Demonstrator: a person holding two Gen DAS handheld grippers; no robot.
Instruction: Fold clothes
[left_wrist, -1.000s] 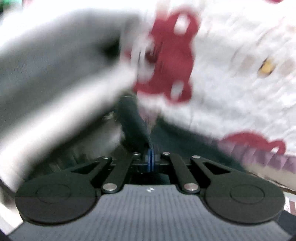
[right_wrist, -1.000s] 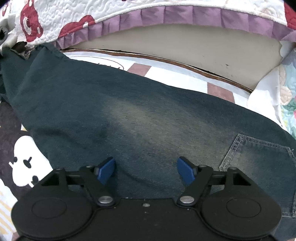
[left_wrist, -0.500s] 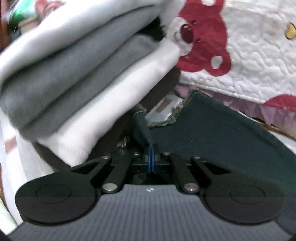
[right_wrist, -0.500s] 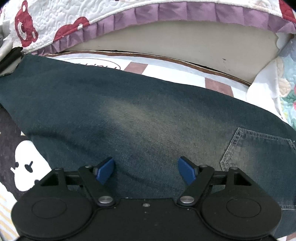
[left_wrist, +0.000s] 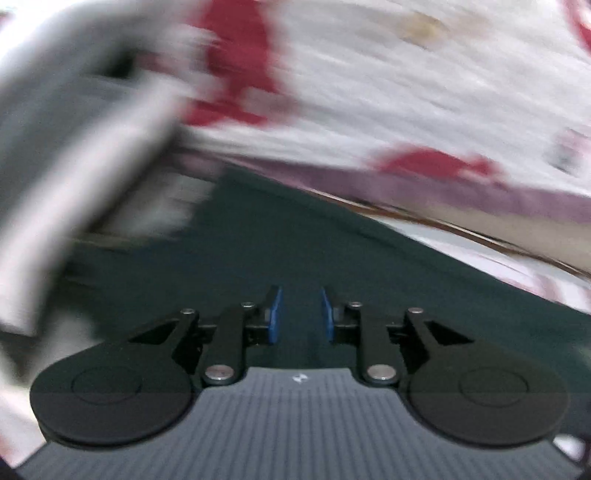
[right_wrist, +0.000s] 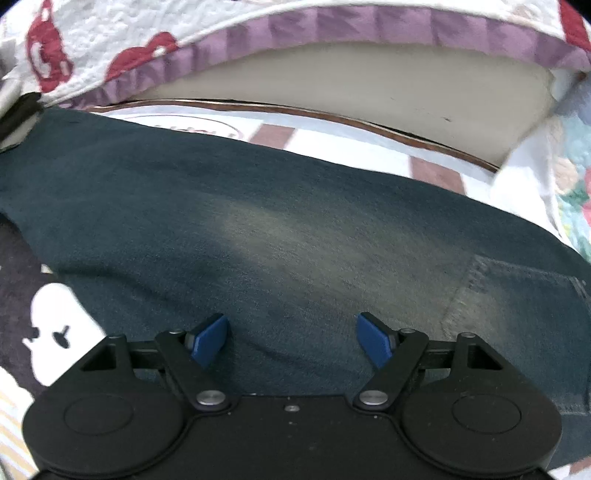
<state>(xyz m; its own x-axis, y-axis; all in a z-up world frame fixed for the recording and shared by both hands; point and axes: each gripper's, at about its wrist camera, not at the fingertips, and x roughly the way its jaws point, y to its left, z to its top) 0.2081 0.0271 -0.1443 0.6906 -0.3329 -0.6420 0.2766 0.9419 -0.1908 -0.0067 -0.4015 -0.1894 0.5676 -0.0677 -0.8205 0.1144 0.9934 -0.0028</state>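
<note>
Dark blue jeans (right_wrist: 295, 236) lie flat across the bed, with a faded patch in the middle and a back pocket (right_wrist: 517, 302) at the right. My right gripper (right_wrist: 291, 338) hovers just over the jeans, open, with nothing between its blue pads. In the blurred left wrist view the same jeans (left_wrist: 295, 251) fill the lower middle. My left gripper (left_wrist: 298, 314) is over the leg end, its blue pads a little apart and empty.
A stack of folded grey and white clothes (left_wrist: 74, 140) is smeared at the left. A white quilt with red bears and a purple frill (right_wrist: 332, 29) runs along the back. A panda-print sheet (right_wrist: 48, 325) shows at the lower left.
My left gripper, shut on the jeans' hem half a second ago, has opened and let it go, and its view has swung right. The right gripper has stayed open, nearly still.
</note>
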